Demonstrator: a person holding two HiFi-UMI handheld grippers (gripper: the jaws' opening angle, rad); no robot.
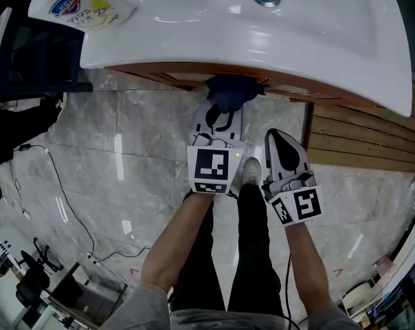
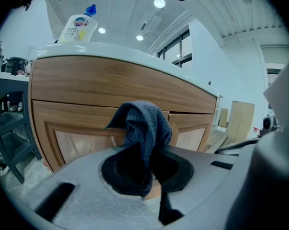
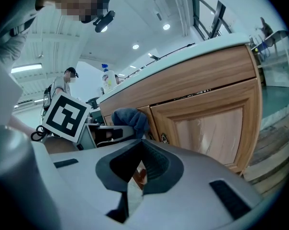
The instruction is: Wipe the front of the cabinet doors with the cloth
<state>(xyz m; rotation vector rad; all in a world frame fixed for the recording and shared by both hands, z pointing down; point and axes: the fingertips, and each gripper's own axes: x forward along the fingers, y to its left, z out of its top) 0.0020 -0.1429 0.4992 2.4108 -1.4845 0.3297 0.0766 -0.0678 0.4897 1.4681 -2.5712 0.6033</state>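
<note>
One crumpled dark-blue cloth (image 2: 147, 122)

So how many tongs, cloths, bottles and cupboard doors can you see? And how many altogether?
Tongs: 2, the left tongs and the right tongs
Cloth: 1
Bottle: 1
Cabinet doors: 2
Total: 6

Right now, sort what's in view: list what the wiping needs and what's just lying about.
Needed: cloth, left hand-held gripper clamping it, cabinet doors.
Lying about: blue-capped bottle, washbasin, floor cable, right hand-held gripper, empty.
</note>
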